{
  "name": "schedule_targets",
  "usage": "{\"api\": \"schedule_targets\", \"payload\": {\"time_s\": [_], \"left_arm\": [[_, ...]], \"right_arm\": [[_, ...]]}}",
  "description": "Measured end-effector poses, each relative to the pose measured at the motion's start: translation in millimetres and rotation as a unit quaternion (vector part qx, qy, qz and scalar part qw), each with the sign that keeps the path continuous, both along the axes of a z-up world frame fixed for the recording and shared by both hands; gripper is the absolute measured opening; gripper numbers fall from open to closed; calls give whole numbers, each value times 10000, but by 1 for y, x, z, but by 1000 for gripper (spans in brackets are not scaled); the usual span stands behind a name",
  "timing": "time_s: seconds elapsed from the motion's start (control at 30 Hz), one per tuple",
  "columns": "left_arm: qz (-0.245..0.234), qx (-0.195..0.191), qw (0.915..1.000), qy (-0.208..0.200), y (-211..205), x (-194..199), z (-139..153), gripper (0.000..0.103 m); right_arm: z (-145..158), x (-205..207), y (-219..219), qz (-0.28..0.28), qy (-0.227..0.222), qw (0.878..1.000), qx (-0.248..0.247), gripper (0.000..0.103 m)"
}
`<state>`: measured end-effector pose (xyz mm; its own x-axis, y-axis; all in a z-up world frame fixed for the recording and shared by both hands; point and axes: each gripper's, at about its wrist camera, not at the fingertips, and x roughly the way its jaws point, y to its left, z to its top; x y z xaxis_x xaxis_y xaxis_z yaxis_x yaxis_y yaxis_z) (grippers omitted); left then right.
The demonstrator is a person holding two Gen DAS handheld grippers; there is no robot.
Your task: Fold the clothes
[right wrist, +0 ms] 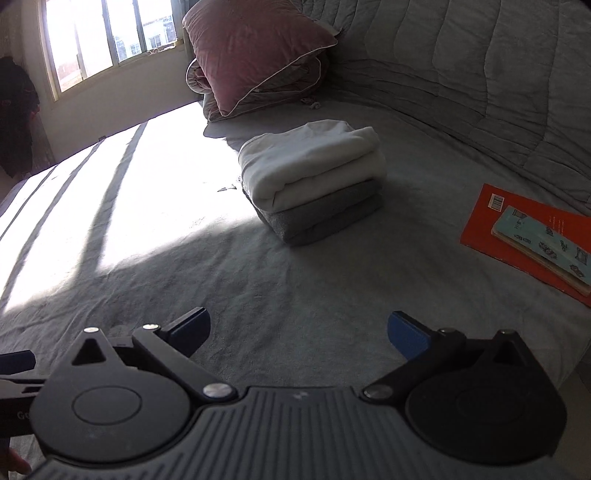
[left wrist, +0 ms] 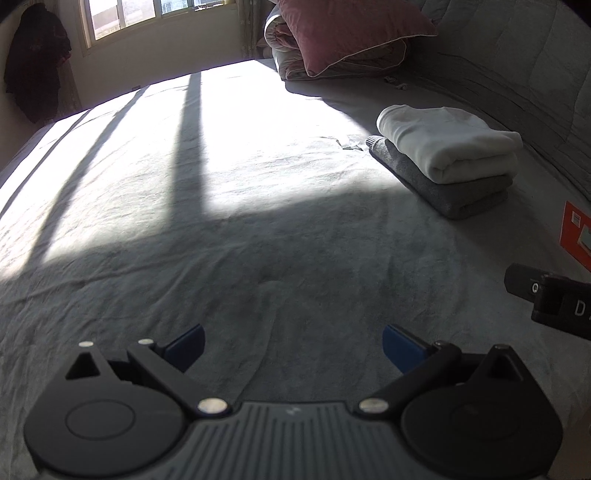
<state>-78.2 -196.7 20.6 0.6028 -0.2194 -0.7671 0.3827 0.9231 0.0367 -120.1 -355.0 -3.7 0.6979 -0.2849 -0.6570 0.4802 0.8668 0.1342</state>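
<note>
A folded white garment (left wrist: 448, 142) (right wrist: 314, 162) lies on top of a folded grey garment (left wrist: 439, 188) (right wrist: 325, 218) on the grey bedsheet (left wrist: 258, 240) (right wrist: 295, 288). The stack sits far right in the left wrist view and centre in the right wrist view. My left gripper (left wrist: 293, 345) is open over bare sheet, nothing between its blue pads. My right gripper (right wrist: 299, 332) is open too, short of the stack and apart from it. Part of the right gripper (left wrist: 546, 299) shows at the right edge of the left wrist view.
A pink pillow (right wrist: 255, 51) rests on a rolled quilt by the padded headboard (right wrist: 461, 66). An orange book (right wrist: 517, 229) with a pale blue booklet (right wrist: 543, 243) on it lies at the right. Sunlight falls across the sheet below the window (left wrist: 147, 14). Dark clothing (left wrist: 35, 62) hangs on the wall.
</note>
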Motion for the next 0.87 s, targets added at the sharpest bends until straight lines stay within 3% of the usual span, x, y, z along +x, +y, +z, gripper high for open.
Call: {"api": "schedule_targets", "payload": {"time_s": [0.3, 0.87], "left_arm": [[-161, -63, 9999, 3, -23, -10, -3, 102], [-255, -107, 9996, -68, -19, -17, 8, 102]], "right_arm": [[10, -16, -11, -311, -315, 9990, -54, 103], [7, -13, -8, -323, -229, 9992, -13, 103]]}}
